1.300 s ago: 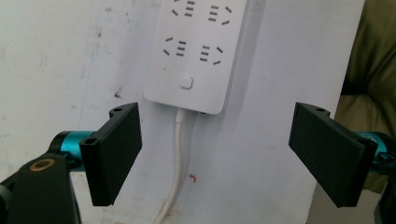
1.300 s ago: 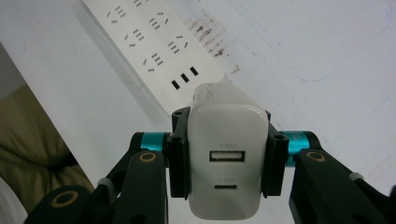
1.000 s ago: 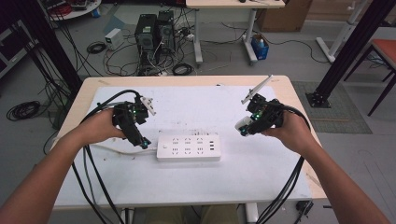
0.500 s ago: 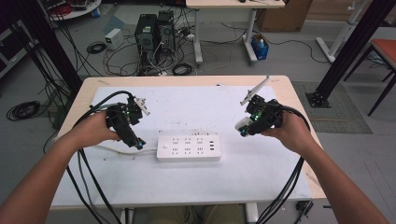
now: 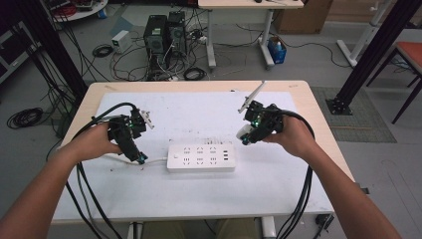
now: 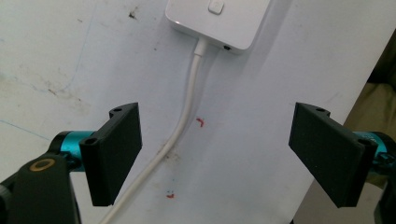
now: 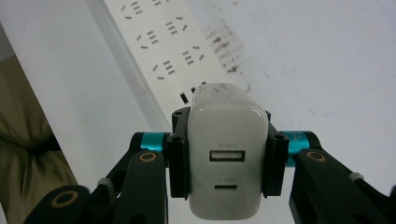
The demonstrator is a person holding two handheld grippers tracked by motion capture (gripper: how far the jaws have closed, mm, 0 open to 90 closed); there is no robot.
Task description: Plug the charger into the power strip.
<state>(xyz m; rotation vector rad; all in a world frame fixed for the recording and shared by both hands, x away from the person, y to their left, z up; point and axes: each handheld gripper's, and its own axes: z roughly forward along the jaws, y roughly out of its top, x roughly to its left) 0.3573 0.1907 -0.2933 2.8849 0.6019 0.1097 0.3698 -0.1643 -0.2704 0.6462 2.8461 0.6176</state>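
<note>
A white power strip lies in the middle of the white table top, its cord running off to the left. My left gripper hovers open just left of the strip's switch end, jaws wide on either side of the cord without touching it. My right gripper is shut on a white USB charger plug, held above the strip's right end. The charger's metal prongs point toward the strip's sockets. The USB ports face the camera in the right gripper view.
The wooden table carries a white mat with small marks and red dots. Black cables trail from both grippers over the near edge. On the floor beyond stand computer towers, tangled wires and black frame posts.
The right gripper with the charger has moved left and slightly down toward the strip's right end. The left gripper has shifted a little left and nearer the table.
</note>
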